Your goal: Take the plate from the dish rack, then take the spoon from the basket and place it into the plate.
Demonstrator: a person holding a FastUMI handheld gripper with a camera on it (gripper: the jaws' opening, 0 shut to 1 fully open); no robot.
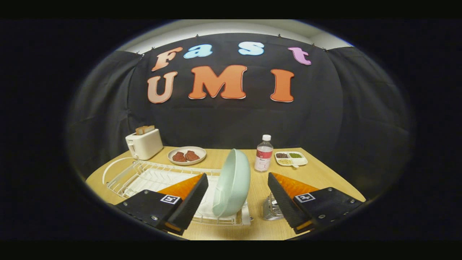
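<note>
Standing on edge in the dish rack (144, 177), the pale green plate (232, 182) sits between the fingers of the wide-open gripper (238, 196); closing off-centre could tip it or snag the wires, near the basket (270, 209) on the right

I see staged kitchen corner inside recording booth: black cloth wall (325, 119) draped behind wooden table (325, 173). Kitchen cues: white toaster (144, 143) holding bread, wire dish rack (151, 177), plate of meat (187, 155), water bottle (264, 153), divided snack tray (291, 158).
</note>
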